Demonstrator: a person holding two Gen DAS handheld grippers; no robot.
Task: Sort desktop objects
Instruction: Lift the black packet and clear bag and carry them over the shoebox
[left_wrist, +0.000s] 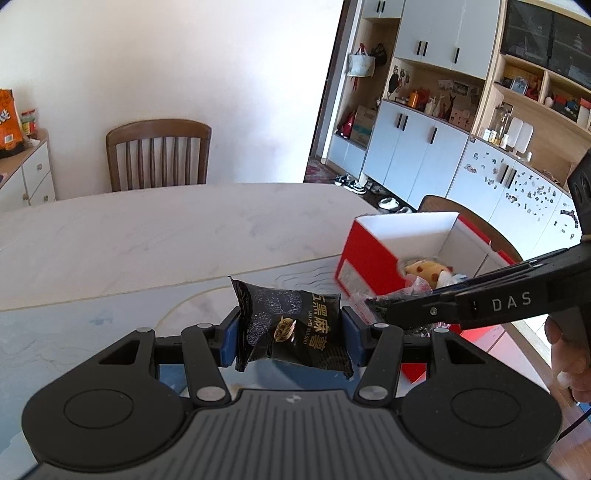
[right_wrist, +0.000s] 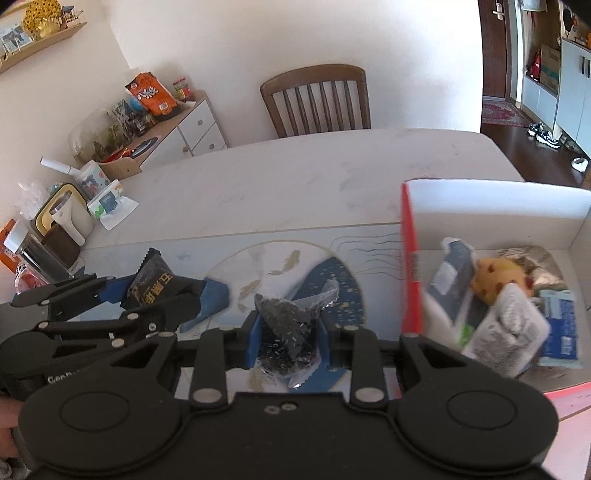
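We hold two grippers above the pale table (left_wrist: 147, 229). The left gripper (left_wrist: 290, 332) has its blue pads (left_wrist: 227, 341) pressed against both sides of a black snack packet (left_wrist: 291, 328) with gold Chinese characters; the packet stands between the jaws and is lifted off the table. In the right wrist view the same packet (right_wrist: 159, 286) appears to the left of our right jaws, pinched in the left gripper (right_wrist: 162, 291).

The right gripper (right_wrist: 288, 339) has its jaws pressed together on a clear plastic bag of small dark pieces (right_wrist: 286, 332). The bag rises a little above the blue pads and hangs below them. In the left wrist view the right gripper (left_wrist: 373, 308) comes in from the right side, and its tip with the bag lies just to the right of our left jaws.

A red cardboard box (left_wrist: 369, 258) with white inner walls stands to the right of both pairs of jaws, open at the top. Inside the box (right_wrist: 410, 266) we see several packets and a yellow plush toy (right_wrist: 496, 280). Under the jaws lies a blue and white mat with fish drawings (right_wrist: 280, 266). A wooden chair (left_wrist: 159, 155) stands behind the table, far ahead of the jaws.
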